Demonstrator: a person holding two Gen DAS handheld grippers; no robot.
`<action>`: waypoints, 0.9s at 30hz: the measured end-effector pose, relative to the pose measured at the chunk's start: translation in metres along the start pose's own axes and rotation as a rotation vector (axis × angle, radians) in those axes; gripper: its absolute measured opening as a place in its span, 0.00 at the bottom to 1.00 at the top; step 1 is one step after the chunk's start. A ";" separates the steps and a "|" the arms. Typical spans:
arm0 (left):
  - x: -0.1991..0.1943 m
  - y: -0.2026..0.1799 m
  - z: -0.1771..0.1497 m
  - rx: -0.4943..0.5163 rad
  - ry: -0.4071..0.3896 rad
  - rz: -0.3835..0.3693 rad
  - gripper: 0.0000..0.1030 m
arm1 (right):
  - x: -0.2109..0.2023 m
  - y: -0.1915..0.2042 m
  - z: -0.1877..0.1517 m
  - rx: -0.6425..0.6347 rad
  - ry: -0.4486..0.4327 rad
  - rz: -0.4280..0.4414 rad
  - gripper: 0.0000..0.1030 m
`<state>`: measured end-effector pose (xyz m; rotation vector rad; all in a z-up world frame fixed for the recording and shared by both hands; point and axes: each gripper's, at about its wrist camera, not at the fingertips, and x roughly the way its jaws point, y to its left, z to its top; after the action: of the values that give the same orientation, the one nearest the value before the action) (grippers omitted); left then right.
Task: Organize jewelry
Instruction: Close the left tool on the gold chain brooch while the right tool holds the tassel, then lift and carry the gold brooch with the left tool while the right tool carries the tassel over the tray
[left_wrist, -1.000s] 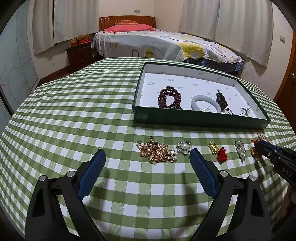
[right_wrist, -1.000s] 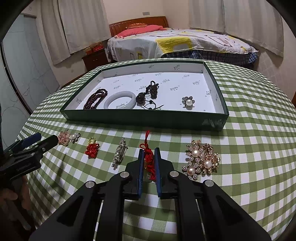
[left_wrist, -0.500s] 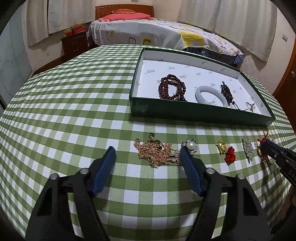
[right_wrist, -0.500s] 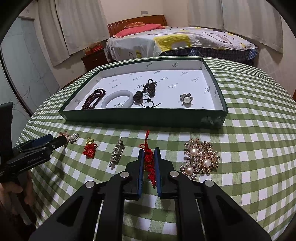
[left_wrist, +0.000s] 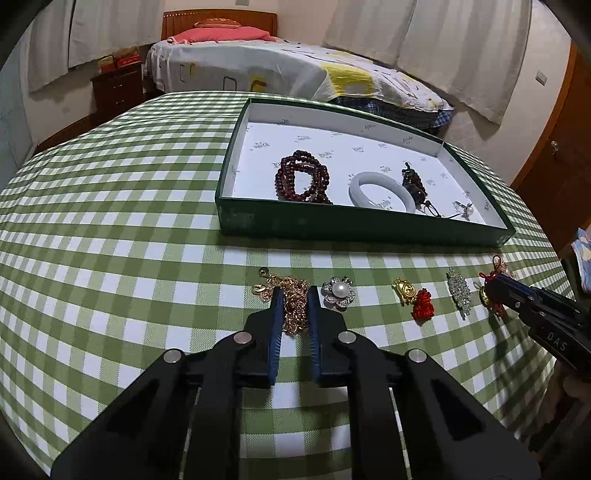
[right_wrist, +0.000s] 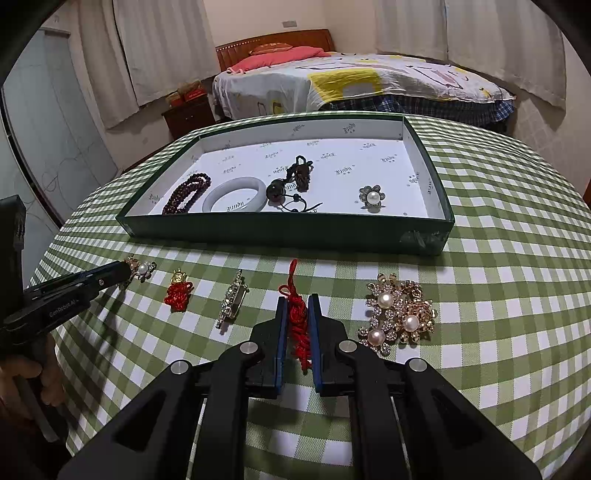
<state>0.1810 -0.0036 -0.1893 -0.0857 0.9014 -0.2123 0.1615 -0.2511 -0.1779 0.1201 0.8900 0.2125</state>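
On the green checked tablecloth, my left gripper (left_wrist: 294, 293) has its jaws closing on a gold chain (left_wrist: 295, 314), whose links sit pinched between the blue pads. My right gripper (right_wrist: 298, 301) is shut on a red knotted tassel (right_wrist: 297, 321) that lies on the cloth. Behind both stands the green tray (left_wrist: 332, 229) with a white lining. It holds a dark red bead bracelet (left_wrist: 301, 181), a white bangle (left_wrist: 380, 192), a dark corded pendant (left_wrist: 413, 181) and a pearl flower piece (right_wrist: 371, 197).
Loose on the cloth in front of the tray lie a pearl flower brooch (left_wrist: 338, 291), a gold charm with a red knot (left_wrist: 413, 299), a crystal brooch (left_wrist: 458, 291) and a large pearl cluster brooch (right_wrist: 399, 317). A bed stands beyond the table.
My left gripper moved down onto the gold chain and its jaws went from wide open to closed around it. The right gripper stayed still, shut on the red tassel.
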 end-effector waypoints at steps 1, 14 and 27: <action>0.000 -0.001 0.000 0.002 0.000 0.002 0.13 | 0.000 0.000 0.000 -0.001 0.000 0.000 0.11; -0.013 -0.002 -0.002 0.012 -0.036 0.029 0.11 | -0.005 0.001 -0.002 -0.004 -0.017 -0.011 0.11; -0.060 -0.010 0.013 0.020 -0.150 0.025 0.11 | -0.036 0.009 0.005 -0.018 -0.091 -0.005 0.11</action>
<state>0.1538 0.0000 -0.1337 -0.0707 0.7502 -0.1887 0.1423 -0.2506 -0.1458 0.1103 0.7979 0.2088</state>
